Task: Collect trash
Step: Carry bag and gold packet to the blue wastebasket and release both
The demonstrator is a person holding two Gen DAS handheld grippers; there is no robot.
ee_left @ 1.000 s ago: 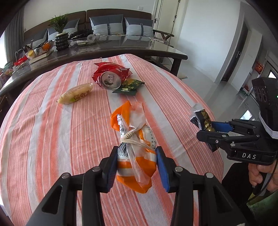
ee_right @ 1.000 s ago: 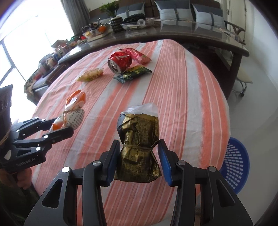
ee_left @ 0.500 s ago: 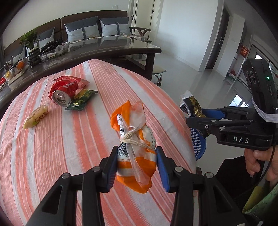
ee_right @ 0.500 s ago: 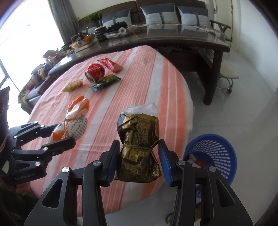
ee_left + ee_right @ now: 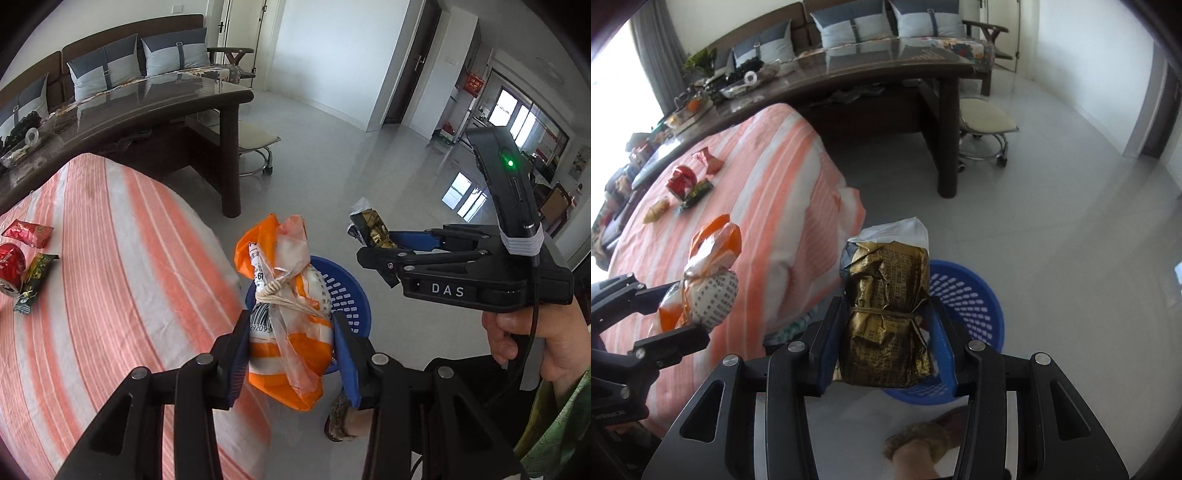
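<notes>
**Inspector A:** Left gripper (image 5: 291, 350): blue pads clamped on an orange-and-white wrapper (image 5: 288, 314), tied at the neck with string, barcode on one side. It hangs past the table's edge, in front of the blue basket (image 5: 352, 295) on the floor.

**Inspector B:** Right gripper (image 5: 886, 343): clenched on a gold foil packet (image 5: 886, 306), bound round the middle with a thin band, clear plastic sticking out at the top. It sits in front of the same perforated basket (image 5: 971, 295).

**Inspector A:** Basket contents?

**Inspector B:** Cannot tell. Both bundles cover most of the interior (only holed wall and rim show).

**Inspector A:** On the striped tablecloth (image 5: 110, 277): a crushed red can (image 5: 9, 269), cut off at the frame edge, a red wrapper (image 5: 27, 232) behind it, a green-and-yellow sachet (image 5: 35, 280) beside the can.

**Inspector B:** Right view adds a pale yellow packet (image 5: 657, 210), too small to read. A slippered foot (image 5: 919, 446) stands on the tile near the basket. A hand (image 5: 539, 343) holds the right gripper's handle.
</notes>
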